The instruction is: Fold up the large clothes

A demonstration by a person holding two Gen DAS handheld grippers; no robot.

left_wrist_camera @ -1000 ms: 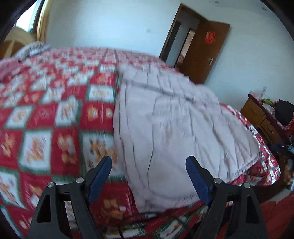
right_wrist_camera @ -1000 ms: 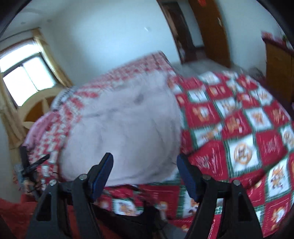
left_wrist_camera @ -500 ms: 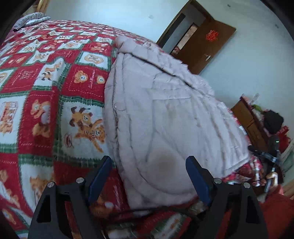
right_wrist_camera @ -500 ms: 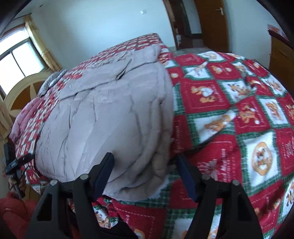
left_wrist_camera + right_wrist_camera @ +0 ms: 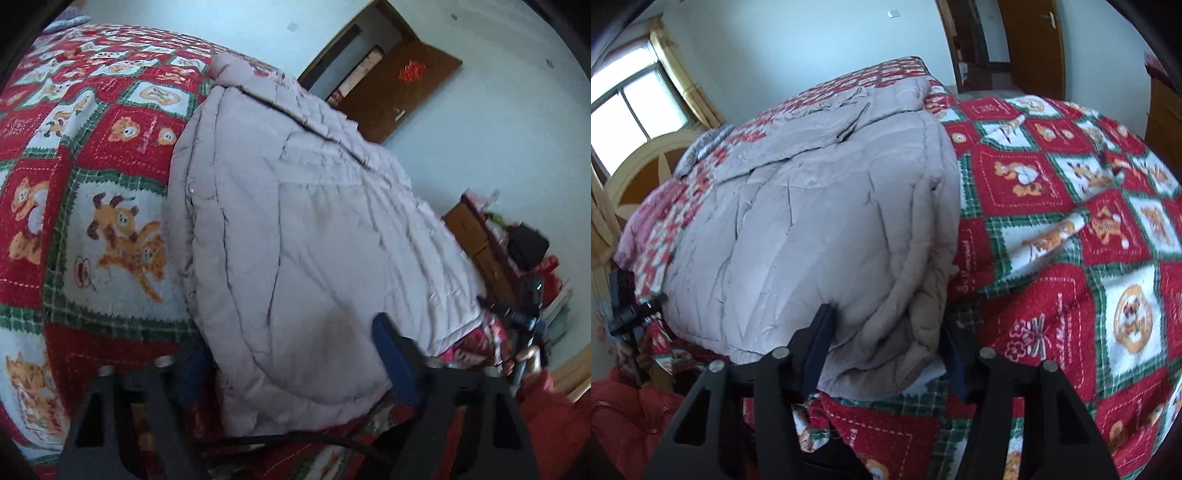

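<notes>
Red, green and white patchwork bedspread (image 5: 92, 155) with cartoon animals covers the bed under both grippers, and a pale grey-beige quilted coat (image 5: 314, 229) lies folded on it near the foot edge.

Left gripper (image 5: 291, 354) has its blue-padded fingers (image 5: 388, 354) spread wide, one on each side of the coat's rounded near corner. The left pad is mostly hidden behind the coat's edge, so whether it touches the fabric cannot be told. A dark cable runs along the bedspread just below the coat's hem.

Right gripper (image 5: 886, 350) is also spread, straddling the coat's thick layered corner (image 5: 908, 332); the right finger is largely covered by the bulging folds, and contact is unclear there as well.

Beyond the left gripper, the coat's long left edge runs up the bed with open bedspread beside it. Its far side reaches the mattress edge, close to a wooden dresser (image 5: 480, 243) piled with dark, indistinct items. A brown door (image 5: 402, 88) stands open behind.

From the right wrist, wide bedspread lies open to the right of the coat; a window (image 5: 631, 107) and curved wooden headboard (image 5: 639, 173) sit far left, and a red sleeve (image 5: 624, 410) is cut off at the lower left.
</notes>
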